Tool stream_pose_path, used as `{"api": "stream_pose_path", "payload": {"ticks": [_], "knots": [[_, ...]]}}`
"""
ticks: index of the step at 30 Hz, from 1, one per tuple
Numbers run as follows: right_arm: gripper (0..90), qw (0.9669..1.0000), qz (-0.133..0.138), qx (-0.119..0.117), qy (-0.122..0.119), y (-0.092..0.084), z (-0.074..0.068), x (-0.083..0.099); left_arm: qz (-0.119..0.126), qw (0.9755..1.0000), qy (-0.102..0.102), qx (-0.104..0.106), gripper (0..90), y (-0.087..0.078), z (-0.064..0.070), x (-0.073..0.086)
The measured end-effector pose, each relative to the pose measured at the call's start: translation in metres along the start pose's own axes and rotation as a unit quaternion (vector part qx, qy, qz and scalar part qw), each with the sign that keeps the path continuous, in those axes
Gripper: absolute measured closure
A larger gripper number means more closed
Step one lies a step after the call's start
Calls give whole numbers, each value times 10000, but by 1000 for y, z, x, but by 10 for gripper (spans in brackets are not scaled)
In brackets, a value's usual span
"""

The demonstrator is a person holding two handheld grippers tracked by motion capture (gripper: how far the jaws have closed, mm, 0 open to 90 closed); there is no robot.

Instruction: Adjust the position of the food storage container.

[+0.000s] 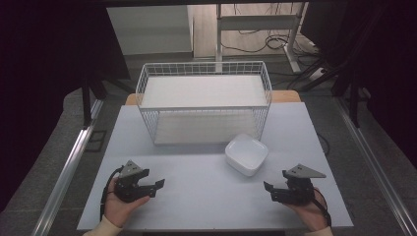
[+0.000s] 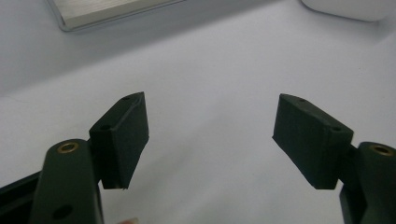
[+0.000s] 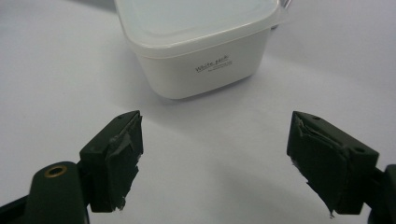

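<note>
**Both grippers wide, nothing held**

You hold a gripper in each hand at the near edge of the table (image 1: 206, 191). Your left gripper (image 1: 156, 188) sits at the near left, and its tips point to the right. Your right gripper (image 1: 269, 189) sits at the near right, and its tips point to the left. The two are well apart, with bare table between them.

In the left gripper view, the jaws stand wide apart with just white table between the pads (image 2: 122, 140). In the right gripper view, the jaws are spread wide too, and the pads (image 3: 114, 161) look rough and torn at the edges. Neither gripper grips a thing.

A white tub (image 1: 246, 154) sits on the table, closer to your right gripper. It has small dark print on its side (image 3: 213, 64).

A white wire basket (image 1: 147, 73) stands behind the tub, at the far side of the table, and the tub sits just beside its front right corner
</note>
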State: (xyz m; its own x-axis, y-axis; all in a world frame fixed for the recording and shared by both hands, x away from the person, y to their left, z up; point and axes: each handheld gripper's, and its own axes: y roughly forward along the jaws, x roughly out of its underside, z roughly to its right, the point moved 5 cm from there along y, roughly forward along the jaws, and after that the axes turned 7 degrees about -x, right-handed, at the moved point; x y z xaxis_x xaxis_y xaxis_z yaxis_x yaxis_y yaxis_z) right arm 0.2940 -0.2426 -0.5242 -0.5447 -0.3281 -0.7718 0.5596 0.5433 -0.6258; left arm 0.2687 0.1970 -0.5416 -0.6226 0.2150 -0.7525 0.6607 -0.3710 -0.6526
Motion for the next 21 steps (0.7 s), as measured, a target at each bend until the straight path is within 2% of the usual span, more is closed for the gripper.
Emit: {"api": "stream_pose_path", "payload": {"ticks": [6, 21], "knots": [[205, 10000, -33, -36, -42, 0, -2, 0, 10, 10000, -1, -9, 266, -1, -1, 0], [233, 9999, -27, -95, 105, -2, -2, -4, 1, 10000, -46, -14, 266, -3, -4, 1]]}}
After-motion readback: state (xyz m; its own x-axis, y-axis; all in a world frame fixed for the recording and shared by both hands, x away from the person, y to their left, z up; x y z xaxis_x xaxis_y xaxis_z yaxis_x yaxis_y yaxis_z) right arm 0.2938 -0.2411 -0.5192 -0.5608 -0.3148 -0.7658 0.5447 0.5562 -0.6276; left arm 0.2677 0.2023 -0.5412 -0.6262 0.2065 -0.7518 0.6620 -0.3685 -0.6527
